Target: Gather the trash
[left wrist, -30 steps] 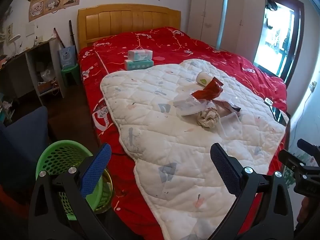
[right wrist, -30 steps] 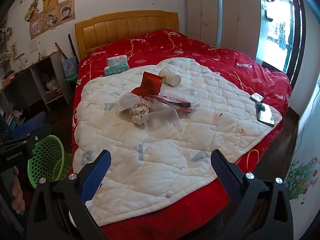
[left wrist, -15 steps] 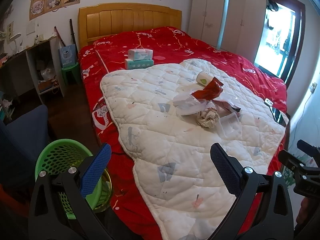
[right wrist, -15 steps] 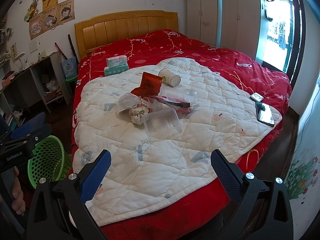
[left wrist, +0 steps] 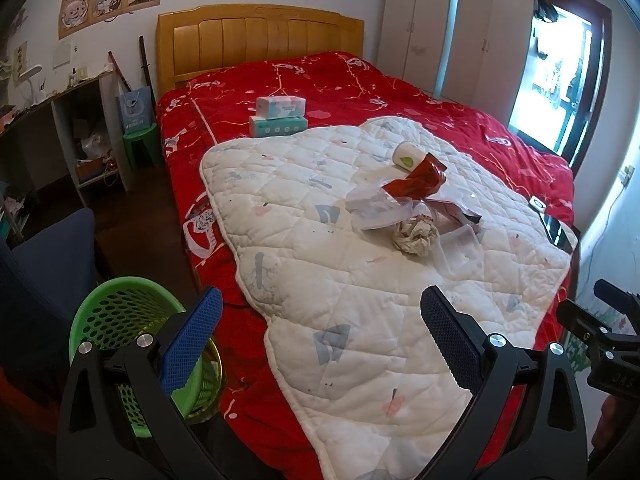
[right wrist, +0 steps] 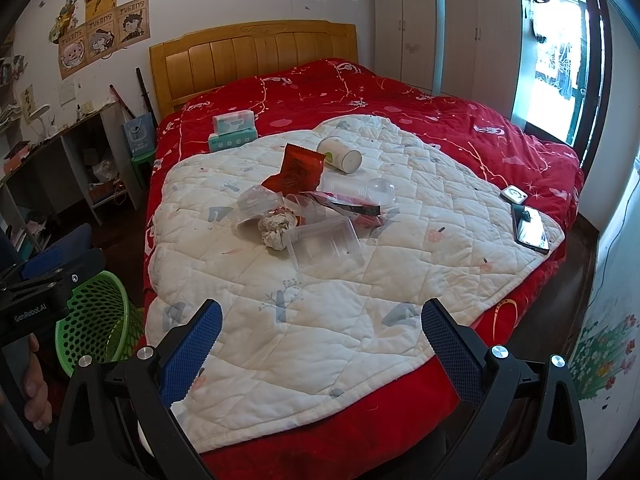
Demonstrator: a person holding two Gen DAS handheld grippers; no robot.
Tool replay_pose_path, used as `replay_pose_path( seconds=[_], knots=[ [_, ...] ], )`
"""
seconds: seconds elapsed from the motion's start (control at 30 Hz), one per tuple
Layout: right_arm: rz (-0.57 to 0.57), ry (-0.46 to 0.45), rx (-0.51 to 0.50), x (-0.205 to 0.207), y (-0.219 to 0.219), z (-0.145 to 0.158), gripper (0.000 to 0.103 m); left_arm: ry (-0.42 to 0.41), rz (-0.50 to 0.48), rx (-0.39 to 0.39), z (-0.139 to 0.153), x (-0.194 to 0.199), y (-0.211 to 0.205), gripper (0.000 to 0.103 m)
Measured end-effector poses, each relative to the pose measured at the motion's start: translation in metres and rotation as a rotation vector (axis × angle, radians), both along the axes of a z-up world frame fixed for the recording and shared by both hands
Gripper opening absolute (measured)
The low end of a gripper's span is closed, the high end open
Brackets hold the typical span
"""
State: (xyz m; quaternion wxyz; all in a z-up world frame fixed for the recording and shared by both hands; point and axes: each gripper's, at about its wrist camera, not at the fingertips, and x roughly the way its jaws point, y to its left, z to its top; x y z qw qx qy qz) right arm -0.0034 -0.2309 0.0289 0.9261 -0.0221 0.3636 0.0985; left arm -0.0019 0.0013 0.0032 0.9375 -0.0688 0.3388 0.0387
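Observation:
Trash lies heaped on the white quilt (right wrist: 320, 312): a crumpled paper ball (right wrist: 277, 227) (left wrist: 414, 234), a clear plastic tray (right wrist: 325, 246), a red wrapper (right wrist: 298, 170) (left wrist: 418, 182), a white paper cup (right wrist: 340, 154) (left wrist: 407, 156) on its side, a clear dome lid (right wrist: 380, 191) and a flat red packet (right wrist: 352, 206). A green mesh bin (left wrist: 120, 320) (right wrist: 96, 320) stands on the floor left of the bed. My left gripper (left wrist: 320, 344) is open, above the quilt's near edge. My right gripper (right wrist: 320, 346) is open too, well short of the heap.
Two tissue packs (right wrist: 232, 130) are stacked on the red cover near the wooden headboard (right wrist: 252, 56). A phone (right wrist: 530, 230) and a small white device (right wrist: 514, 194) lie at the quilt's right edge. A desk (left wrist: 60, 128) and blue chair (left wrist: 44, 264) stand left; wardrobes (right wrist: 444, 28) at the back.
Both views have crept slightly; the left wrist view has shifted a little so the bin sits lower left. Nothing on the bed has moved, and both grippers stay open.

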Motion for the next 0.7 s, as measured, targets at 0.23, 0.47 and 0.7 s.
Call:
replay_pose_path(
  seconds=[0.23, 0.47, 0.7],
  knots=[
    [0.000, 0.001, 0.002, 0.001, -0.001, -0.001, 0.097, 0.009, 0.000, -0.005, -0.001, 0.002, 0.001, 0.098],
    [0.000, 0.005, -0.001, 0.003, -0.001, -0.005, 0.097, 0.017, 0.009, -0.006, -0.002, 0.006, 0.002, 0.098],
    [0.001, 0.007, 0.003, 0.003, -0.001, -0.006, 0.097, 0.025, 0.014, -0.008, -0.004, 0.010, 0.004, 0.098]
  ],
)
